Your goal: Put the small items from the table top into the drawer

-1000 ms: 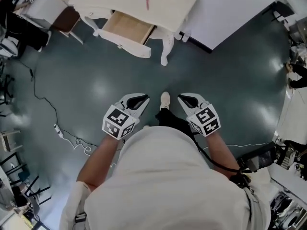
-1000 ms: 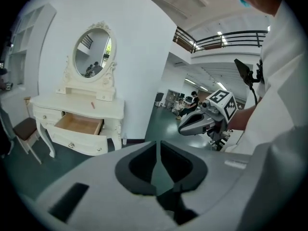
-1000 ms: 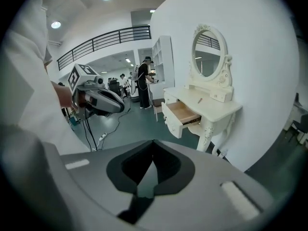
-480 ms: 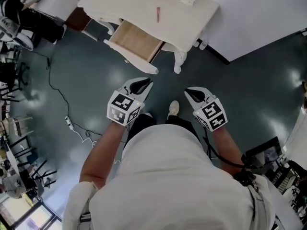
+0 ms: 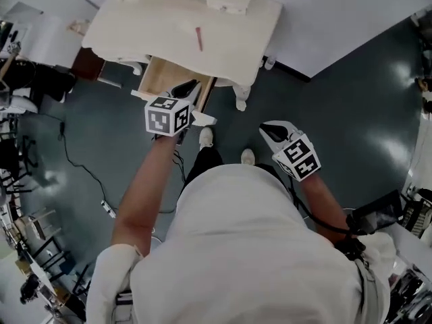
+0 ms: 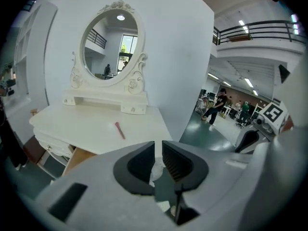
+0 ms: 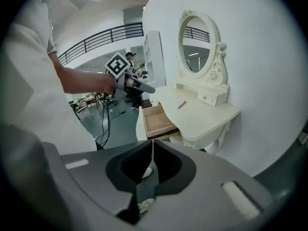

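- Dressing table (image 5: pixel 233 29): our landmark. Its white top is bare apart from one small item.
- Drawer (image 5: pixel 162 79): stands pulled out of the table's front, toward its left end as we face it. No opening is needed.
- Right gripper (image 5: pixel 270 129): well back from the table's front, tongs closed on nothing. We judge it best kept clear.
- Left gripper (image 6: pixel 158 148): over the table's front edge, above the drawer. Its tongs are narrow, have just been opening, and are empty.
- Red stick (image 5: pixel 199 38): lies flat mid-top of the table, behind the drawer. We should reach on over the table, set the tongs across its length, touch down and pinch mid-length.
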A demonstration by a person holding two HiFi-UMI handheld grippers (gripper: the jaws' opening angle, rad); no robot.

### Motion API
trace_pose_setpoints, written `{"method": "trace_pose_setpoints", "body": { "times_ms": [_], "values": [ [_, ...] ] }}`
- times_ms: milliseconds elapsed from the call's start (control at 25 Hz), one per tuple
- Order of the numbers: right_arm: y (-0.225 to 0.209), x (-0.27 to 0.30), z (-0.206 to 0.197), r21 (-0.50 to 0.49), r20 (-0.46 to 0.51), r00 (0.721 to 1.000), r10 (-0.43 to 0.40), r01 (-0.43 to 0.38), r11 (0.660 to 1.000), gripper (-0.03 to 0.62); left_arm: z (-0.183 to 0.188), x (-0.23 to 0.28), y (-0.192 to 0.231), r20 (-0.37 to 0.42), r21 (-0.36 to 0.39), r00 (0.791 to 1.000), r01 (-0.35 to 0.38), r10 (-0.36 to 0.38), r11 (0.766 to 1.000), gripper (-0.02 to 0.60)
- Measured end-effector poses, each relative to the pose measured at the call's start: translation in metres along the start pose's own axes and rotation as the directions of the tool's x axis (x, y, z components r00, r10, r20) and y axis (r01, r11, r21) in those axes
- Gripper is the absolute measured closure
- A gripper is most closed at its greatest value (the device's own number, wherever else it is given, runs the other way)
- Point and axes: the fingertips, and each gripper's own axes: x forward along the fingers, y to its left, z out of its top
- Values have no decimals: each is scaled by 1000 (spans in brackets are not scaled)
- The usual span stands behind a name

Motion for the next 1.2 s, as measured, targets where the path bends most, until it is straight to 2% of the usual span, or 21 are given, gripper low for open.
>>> {"method": "trace_pose_setpoints", "body": {
  "times_ms": [160, 280, 440, 560, 800, 920, 1080, 1200],
  "values": [
    [-7, 3, 16, 105, 16, 992, -127, 125, 987, 576, 30, 44, 51, -33, 23, 999, 25, -24, 999, 525],
    [-10, 10, 23, 169, 12, 981, -194, 190, 967, 576, 41, 77, 90, -74, 20, 997, 19, -17, 1000, 513],
    [-14, 18, 26, 240, -4, 965, -262, 255, 937, 576, 44, 122, 139, -132, -26, 991, -10, 6, 1000, 502],
    [-14, 17, 17, 308, -34, 949, -315, 309, 900, 576, 43, 153, 164, -165, -47, 986, -24, 16, 999, 494],
    [-10, 6, -3, 401, -99, 913, -396, 400, 824, 576, 44, 202, 182, -198, -93, 980, -17, -2, 996, 482],
    [-5, 0, -7, 432, -119, 900, -418, 426, 795, 576, 44, 216, 188, -216, -93, 976, -34, 14, 995, 480],
    [0, -1, -7, 446, -138, 894, -426, 440, 780, 576, 35, 227, 200, -249, -75, 967, -73, 52, 995, 472],
    [1, -1, -6, 448, -148, 893, -425, 444, 776, 576, 31, 231, 201, -256, -75, 966, -69, 48, 995, 468]
  ]
}}
